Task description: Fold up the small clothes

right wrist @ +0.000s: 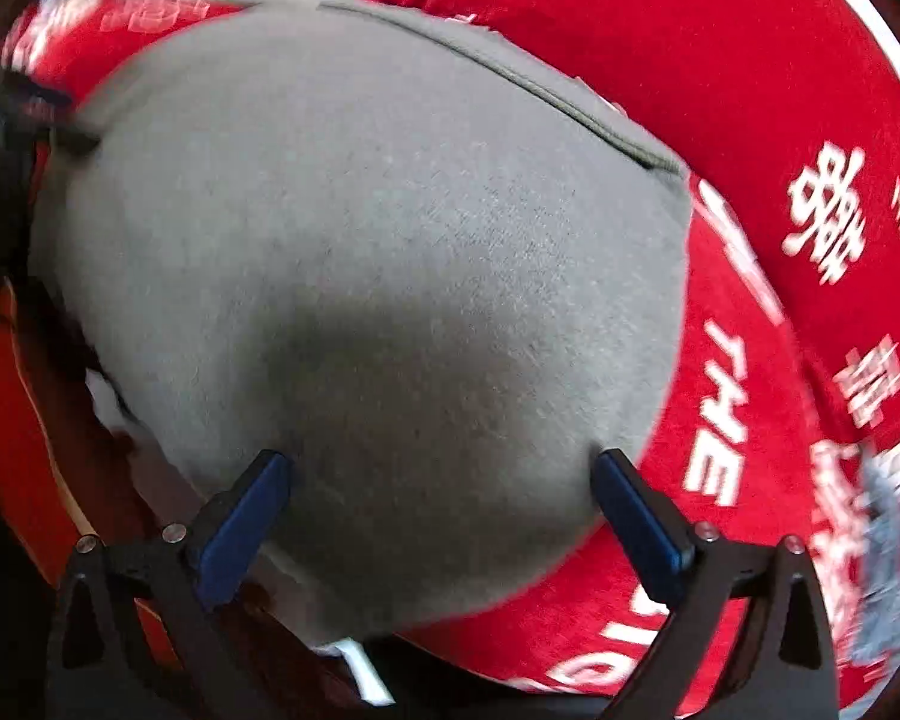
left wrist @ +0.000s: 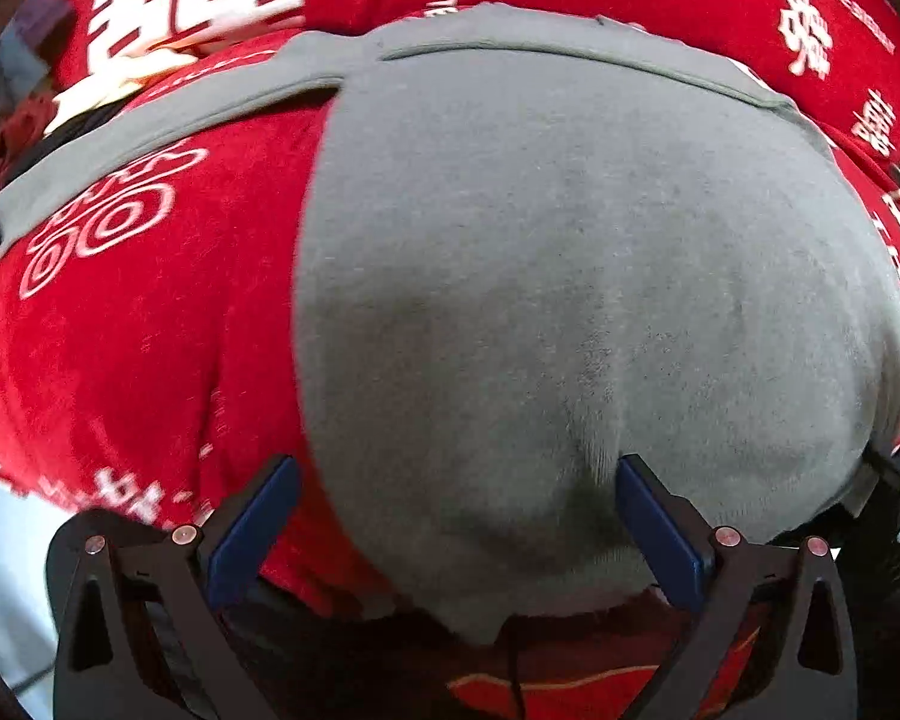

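Left wrist view: L of the left gripper [left wrist: 459, 474], red cloth [left wrist: 126, 360] w/ white print and a ring-shaped motif, spread flat under everything. Above-left of the fingers, a grey strip [left wrist: 150, 120] of the garment reaching out to the side over the red. Dead ahead, grey garment [left wrist: 570, 300] filling most of the frame, lying on the red cloth, hem seam at its far edge. Blue pads [left wrist: 252, 528] spread wide, nothing pinched; near edge of the grey fabric sitting between them, slight pucker just beside the R pad. Contact w/ fabric: can't tell. Far R, more red cloth w/ white characters, plus a dark bit of hardware at the frame edge, too cut off to identify.

Right wrist view (blurry): L of the right gripper [right wrist: 441, 474], dark shadowed zone w/ red-orange fabric low down. Ahead, same grey garment [right wrist: 360, 240], rounded by the lens, seam along its far-R edge, dark shadow patch just beyond the fingertips. Blue pads [right wrist: 243, 534] wide apart here too, gripping nothing, garment's near edge between them. R of the fingers, red cloth [right wrist: 780, 90] w/ white lettering, "THE" legible near the R pad. White scrap at the bottom centre, below the grey edge; unclear what.
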